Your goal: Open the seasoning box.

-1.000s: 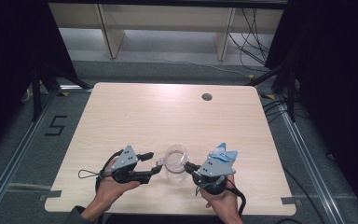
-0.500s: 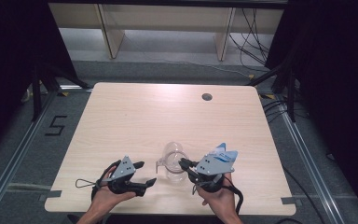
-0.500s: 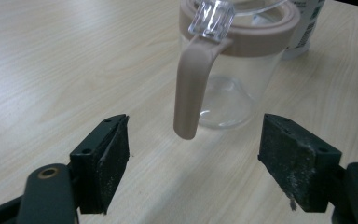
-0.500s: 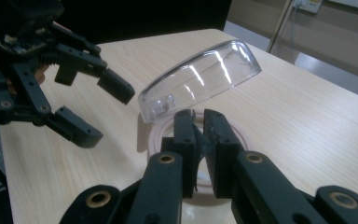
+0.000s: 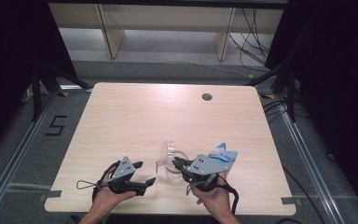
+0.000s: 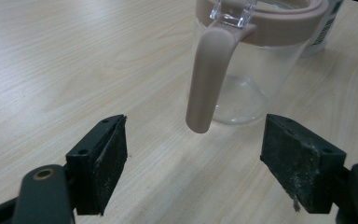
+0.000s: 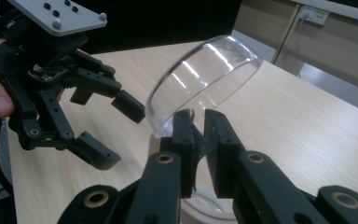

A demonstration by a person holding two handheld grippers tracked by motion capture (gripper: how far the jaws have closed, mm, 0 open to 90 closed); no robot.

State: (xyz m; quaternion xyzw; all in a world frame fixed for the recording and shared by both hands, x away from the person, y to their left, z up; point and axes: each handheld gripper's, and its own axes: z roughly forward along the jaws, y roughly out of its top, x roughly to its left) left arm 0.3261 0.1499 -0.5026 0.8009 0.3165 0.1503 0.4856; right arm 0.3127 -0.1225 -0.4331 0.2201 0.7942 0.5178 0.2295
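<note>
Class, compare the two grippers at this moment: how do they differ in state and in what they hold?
The left gripper is open and holds nothing; the right gripper is shut on the clear lid. The left points at the jug's handle without touching; the right tilts the lid up. Both have black fingers.

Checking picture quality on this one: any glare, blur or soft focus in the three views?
High view: even light, sharp, dark surroundings. Left gripper view: the left gripper is open, pads crisp, and the jug is slightly soft. Right gripper view: bright streaks of glare on the clear lid; the jaws near the lens and the shelves behind are blurred.
</note>
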